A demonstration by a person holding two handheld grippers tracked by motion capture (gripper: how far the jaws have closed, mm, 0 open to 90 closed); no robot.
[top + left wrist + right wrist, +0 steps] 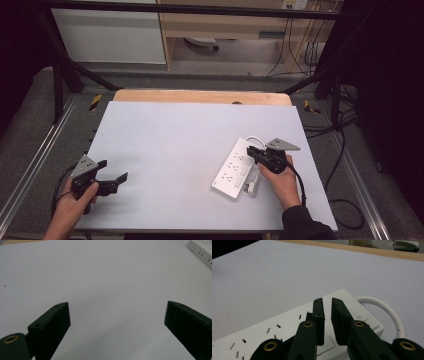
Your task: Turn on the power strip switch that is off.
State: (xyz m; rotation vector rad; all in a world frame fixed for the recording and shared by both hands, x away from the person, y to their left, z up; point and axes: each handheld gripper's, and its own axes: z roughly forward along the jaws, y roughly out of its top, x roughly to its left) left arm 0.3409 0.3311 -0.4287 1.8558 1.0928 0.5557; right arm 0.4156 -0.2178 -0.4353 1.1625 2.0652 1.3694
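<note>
The right gripper (pixel 256 152) hovers over the white rectangular plastic power strip (pixel 234 169), its jaws narrowly parted with nothing between them; a thin slit of the strip's top face shows through the gap. Directly beneath the jaw tips lie the strip's socket slots and, to their right in the right gripper view, a rounded switch button (pixel 359 315) bearing a power symbol, the one legible marking. The strip's white round cable (pixel 384 308) loops beyond the right jaw. The left gripper (pixel 111 181) rests well apart from the strip, its jaws released and spread wide over bare surface. Ahead of both jaw pairs the pale grey flat table cover (pixel 170 145) lies open, ending at a light wooden table edge (pixel 200 96) beyond the jaws.
</note>
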